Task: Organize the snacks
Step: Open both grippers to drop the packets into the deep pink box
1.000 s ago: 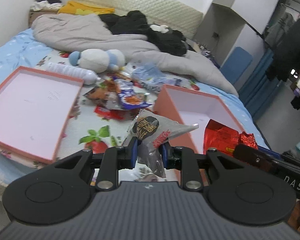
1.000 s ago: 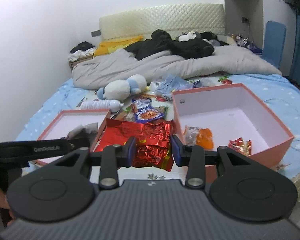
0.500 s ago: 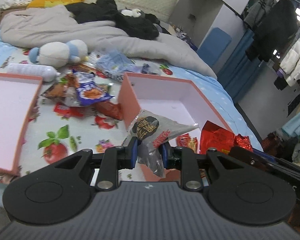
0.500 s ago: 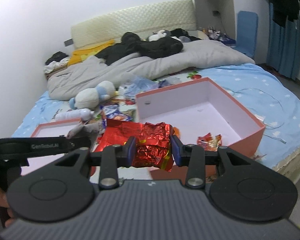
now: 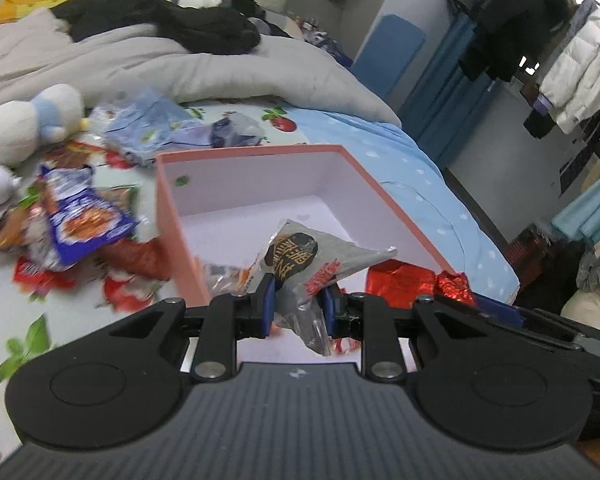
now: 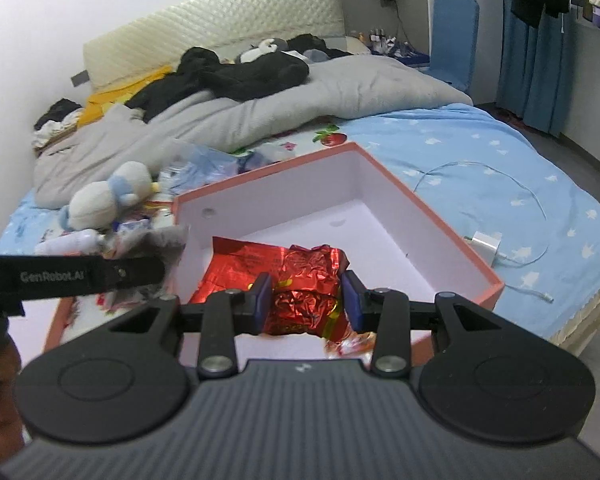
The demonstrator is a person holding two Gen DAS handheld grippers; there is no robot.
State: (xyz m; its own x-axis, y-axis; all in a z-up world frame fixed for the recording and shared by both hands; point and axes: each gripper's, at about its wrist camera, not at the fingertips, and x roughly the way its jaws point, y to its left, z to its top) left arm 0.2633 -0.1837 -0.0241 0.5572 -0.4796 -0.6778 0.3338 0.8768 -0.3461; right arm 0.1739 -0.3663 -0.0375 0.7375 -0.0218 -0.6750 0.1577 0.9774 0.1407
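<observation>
Bed (image 6: 480, 148): red packet (image 6: 300, 304) clamped in right claw (image 6: 306, 300) over box (image 6: 440, 220)

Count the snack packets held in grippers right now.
2. A grey packet is pinched in the left gripper, and a red foil packet in the right gripper. Both are held over the pink box. Other packets lie loose.

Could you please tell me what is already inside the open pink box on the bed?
In the pink box, an orange-and-clear snack packet lies by the near wall. Its floor beyond looks bare; the held grey packet and red foil packet hide the near part.
</observation>
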